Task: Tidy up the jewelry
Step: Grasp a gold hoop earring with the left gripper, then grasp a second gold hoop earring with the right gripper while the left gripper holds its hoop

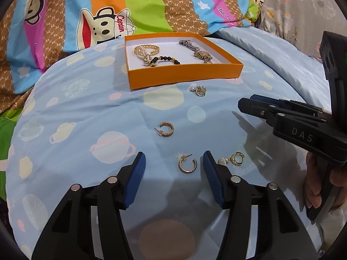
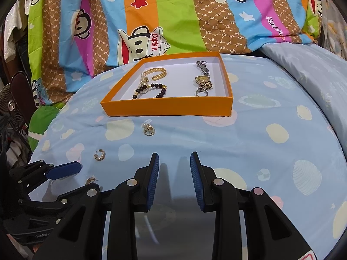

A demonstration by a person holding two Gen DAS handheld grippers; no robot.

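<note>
My left claw [image 1: 173, 160] hangs spread wide around the hoop earring [image 1: 187, 164] lying between its fingers on the bed, ready to carry it to the orange box [image 1: 184, 73] ahead, while my right claw [image 2: 174, 162] waits released, gripping nothing.

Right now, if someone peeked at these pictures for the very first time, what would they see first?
First, the orange box on the blue planet-print bedding, holding a gold bracelet, a dark bead bracelet and a watch. Next, four gold earrings on the bedding in front of the box; one hoop earring lies between the open left tongs. Behind is a bright striped monkey-print blanket.
</note>
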